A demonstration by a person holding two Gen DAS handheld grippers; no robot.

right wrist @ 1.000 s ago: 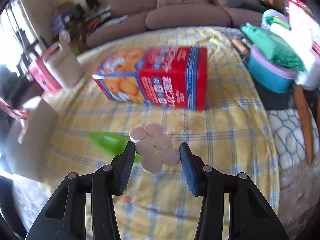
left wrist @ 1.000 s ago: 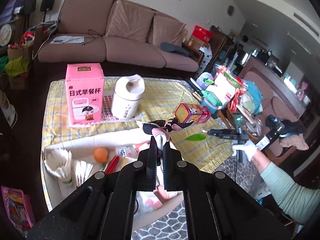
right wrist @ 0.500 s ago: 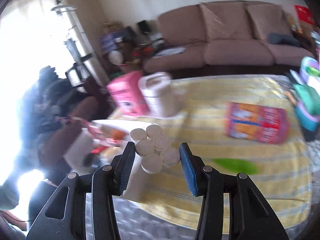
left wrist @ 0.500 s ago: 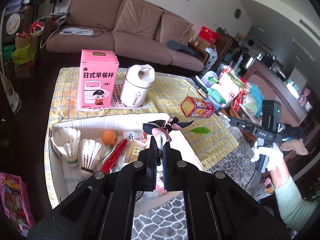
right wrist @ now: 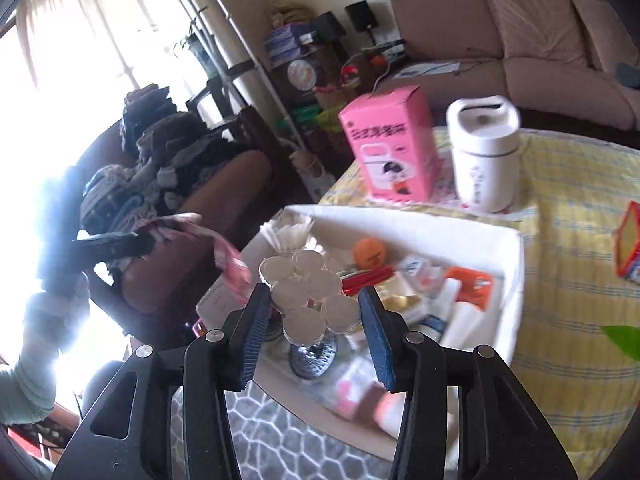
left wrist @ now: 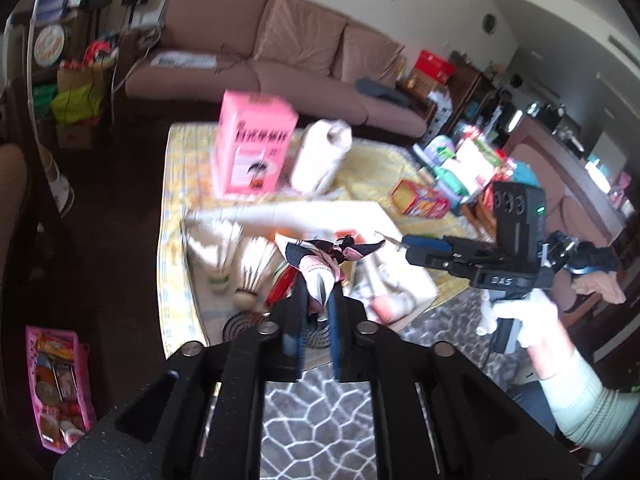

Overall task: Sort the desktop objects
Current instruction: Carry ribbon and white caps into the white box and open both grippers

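Note:
My left gripper point(left wrist: 316, 300) is shut on a pink, black and white fabric hair bow point(left wrist: 326, 258), held above the near end of the white box point(left wrist: 304, 212). In the right wrist view, my right gripper point(right wrist: 316, 316) is shut on a cluster of round white discs point(right wrist: 310, 294), over the box's near left corner point(right wrist: 400, 220). The box holds shuttlecocks point(left wrist: 218, 256), an orange ball point(right wrist: 370, 254), a red pen-like item and small packets. From the left wrist view, the right gripper point(left wrist: 412, 246) points at the box from the right, in a white-gloved hand point(left wrist: 516, 312).
A pink carton point(left wrist: 254, 148) and a white lidded jar point(left wrist: 320, 156) stand behind the box on the yellow checked cloth point(right wrist: 560, 280). A red tin point(left wrist: 418, 202) and a green leaf point(right wrist: 624, 340) lie to the right. Sofa at the back, patterned rug below.
My right gripper has swung left with the discs, from above the red tin and leaf to over the white box. The left gripper has drawn back, still holding the bow.

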